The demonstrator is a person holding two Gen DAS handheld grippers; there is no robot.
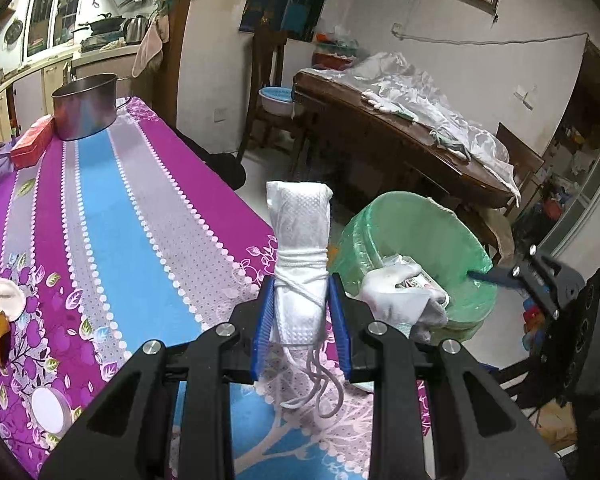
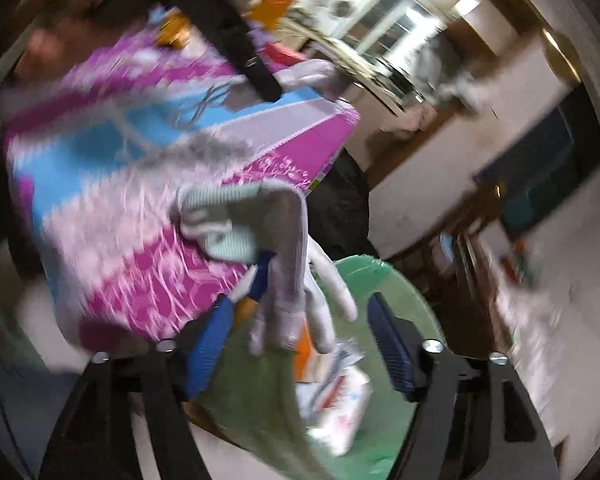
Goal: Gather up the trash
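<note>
The left gripper (image 1: 300,320) was clamped on a rolled white face mask (image 1: 300,248) bound with its own ear loops, the blue pads (image 1: 265,320) pressing its lower part from both sides. The roll stood upright in the middle of the left wrist view, its loose strings hanging below the pads. Behind and to the left lay a table (image 1: 100,208) under a purple, blue and grey striped cloth. A steel pot (image 1: 86,106) and a red box (image 1: 32,146) sat at its far end in the upper left.

To the right of the mask, low beside the table's edge, stood a bin lined with a green bag (image 1: 412,256). A white knit glove (image 1: 396,296) hung over the bin's near rim, with packaging visible inside.

The right gripper (image 2: 300,344) stood wide apart over the bin (image 2: 380,280), in the lower half of the blurred right wrist view. The glove (image 2: 296,280) dangled between its pads, fingers down, and neither pad pressed on it. White printed wrappers (image 2: 340,400) lay in the bin below. In the left wrist view the right gripper (image 1: 496,276) showed at the right edge, beside the bin's rim.
</note>
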